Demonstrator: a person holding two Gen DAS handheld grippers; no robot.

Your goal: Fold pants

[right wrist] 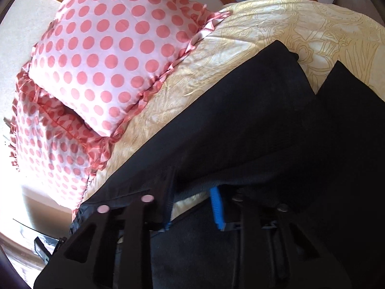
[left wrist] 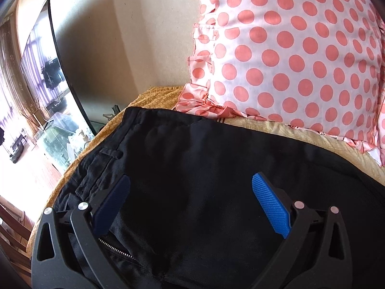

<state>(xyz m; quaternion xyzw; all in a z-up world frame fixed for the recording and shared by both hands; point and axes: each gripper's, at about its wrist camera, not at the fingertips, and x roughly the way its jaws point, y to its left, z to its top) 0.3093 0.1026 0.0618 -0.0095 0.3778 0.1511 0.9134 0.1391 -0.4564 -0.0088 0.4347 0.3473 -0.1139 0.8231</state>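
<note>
Soft, limp black cotton pants [left wrist: 192, 168] lie on my yellow patterned bedsheet [right wrist: 240, 55]. My left gripper [left wrist: 191, 192] hovers spread wide above the waistband; my right gripper [right wrist: 192, 207] pinches a lifted fabric edge. Seams should grip best.

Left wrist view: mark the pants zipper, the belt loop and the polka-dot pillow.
zipper [left wrist: 115, 249]: left wrist view, on the metal teeth by the left finger.
belt loop [left wrist: 111, 153]: left wrist view, mid-strap on the waistband.
polka-dot pillow [left wrist: 288, 55]: left wrist view, centre of its dotted face.
</note>
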